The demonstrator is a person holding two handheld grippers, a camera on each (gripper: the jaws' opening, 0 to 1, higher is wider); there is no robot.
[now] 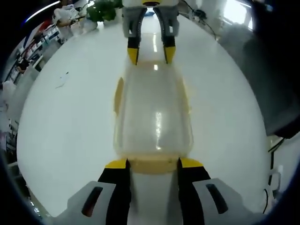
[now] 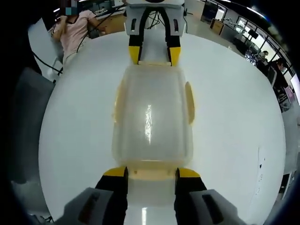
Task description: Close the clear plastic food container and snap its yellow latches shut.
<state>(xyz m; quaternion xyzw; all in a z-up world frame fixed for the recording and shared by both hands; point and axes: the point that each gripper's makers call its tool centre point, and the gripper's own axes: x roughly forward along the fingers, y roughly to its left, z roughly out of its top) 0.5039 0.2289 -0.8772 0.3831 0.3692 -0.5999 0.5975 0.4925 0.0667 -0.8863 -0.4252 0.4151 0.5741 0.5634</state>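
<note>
With jaws apart, your left gripper (image 1: 152, 163) and right gripper (image 2: 151, 172) straddle the end latches (image 1: 154, 165) of the lidded container (image 1: 154, 117) on the worktop (image 1: 70, 122), poised to press both shut.

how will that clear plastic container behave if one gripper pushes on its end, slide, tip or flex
The container looks empty and see-through, so probably light; on the glossy white table it would likely slide rather than tip, being low and wide. Its thin lid may flex a little. With the left gripper and right gripper at opposite end latches, each push is probably braced.
</note>
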